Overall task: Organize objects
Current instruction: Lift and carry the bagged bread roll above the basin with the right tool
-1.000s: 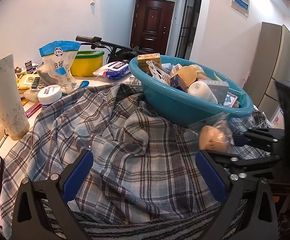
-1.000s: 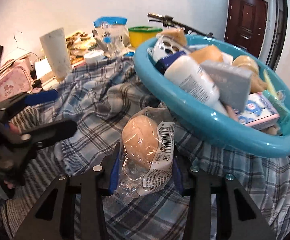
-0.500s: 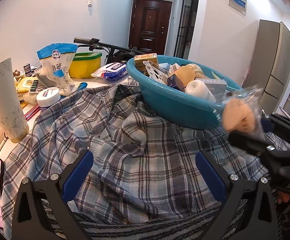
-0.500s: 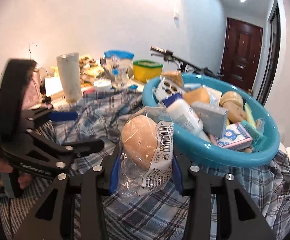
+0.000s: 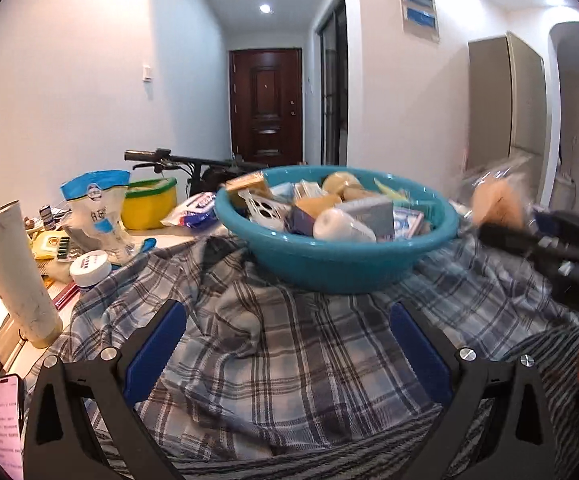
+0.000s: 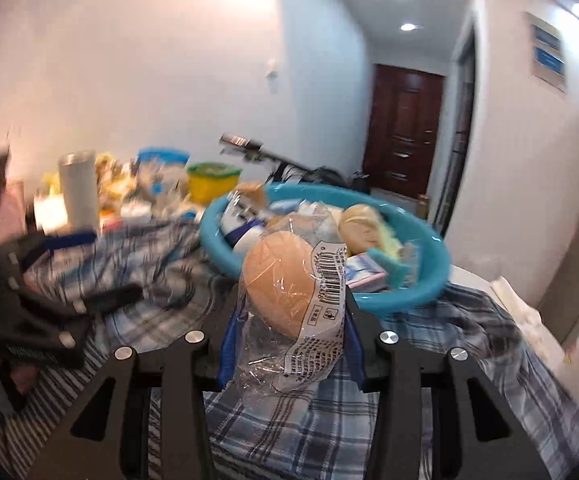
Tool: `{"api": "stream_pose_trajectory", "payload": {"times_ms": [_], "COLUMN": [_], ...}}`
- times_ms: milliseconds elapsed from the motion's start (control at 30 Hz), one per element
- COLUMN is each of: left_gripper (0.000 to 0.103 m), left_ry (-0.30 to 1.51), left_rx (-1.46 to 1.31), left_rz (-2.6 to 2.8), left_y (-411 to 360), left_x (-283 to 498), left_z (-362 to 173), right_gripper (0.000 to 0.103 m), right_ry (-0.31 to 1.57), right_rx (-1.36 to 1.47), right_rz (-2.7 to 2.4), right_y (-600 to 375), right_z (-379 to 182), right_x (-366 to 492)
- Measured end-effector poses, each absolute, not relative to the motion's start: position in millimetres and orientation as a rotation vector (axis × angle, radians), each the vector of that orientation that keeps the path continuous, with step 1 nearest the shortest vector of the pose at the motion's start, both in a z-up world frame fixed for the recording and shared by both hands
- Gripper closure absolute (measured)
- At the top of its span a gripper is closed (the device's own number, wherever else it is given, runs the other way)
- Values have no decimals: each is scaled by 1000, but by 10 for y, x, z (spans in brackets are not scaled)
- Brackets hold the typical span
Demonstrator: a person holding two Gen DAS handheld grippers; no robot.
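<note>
Lifted off the plaid shirt (image 6: 469, 320) since a second ago, wrapped bun (image 6: 285, 280) pinched in right gripper (image 6: 289, 344), now level with the basin (image 6: 429, 280) rim, nearly ready to drop in; left gripper (image 5: 285, 356) spread, empty.

- A table (image 5: 157, 236) carries everything, mostly under a plaid shirt (image 5: 289, 344).
- A teal basin (image 5: 329, 264) sits on the shirt at 12 o'clock.
- At 9 o'clock stands a tall white tumbler (image 5: 13, 272), a white jar (image 5: 89, 270) near it.
- At 10 o'clock, a yellow tub (image 5: 149, 208).
</note>
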State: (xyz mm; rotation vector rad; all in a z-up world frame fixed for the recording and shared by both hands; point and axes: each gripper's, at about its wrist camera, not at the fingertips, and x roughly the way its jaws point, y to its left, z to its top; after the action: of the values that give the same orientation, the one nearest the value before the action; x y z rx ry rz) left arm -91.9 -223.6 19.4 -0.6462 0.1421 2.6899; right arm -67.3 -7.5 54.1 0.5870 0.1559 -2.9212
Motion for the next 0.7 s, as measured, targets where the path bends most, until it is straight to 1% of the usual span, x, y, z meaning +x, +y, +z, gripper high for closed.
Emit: {"api": "stream_pose_trajectory", "payload": {"times_ms": [133,167,367,500,700], "left_gripper": [0,0,0,0,0], "left_ry": [151,145,132,134,90], "left_rx": [-666,-667,-691,-693,-681], "left_rz": [2687,2687,2686,2688,2696], "left_y": [-2215,-2214,-2224,-2229,-2292], "left_x": [-932,-937,-960,-958,-953], "left_z": [189,189,156,157,183], "right_gripper": [60,60,60,60,60], "right_ry": [19,10,53,43,106], "right_rx": [669,682,680,694,688], "right_rz": [-2882,-2874,-2862,-2820,-2806], "right_y": [109,127,61,44,50], "right_z": [388,385,399,434,622], "right_x": [-773,-800,-791,-836,-1002]}}
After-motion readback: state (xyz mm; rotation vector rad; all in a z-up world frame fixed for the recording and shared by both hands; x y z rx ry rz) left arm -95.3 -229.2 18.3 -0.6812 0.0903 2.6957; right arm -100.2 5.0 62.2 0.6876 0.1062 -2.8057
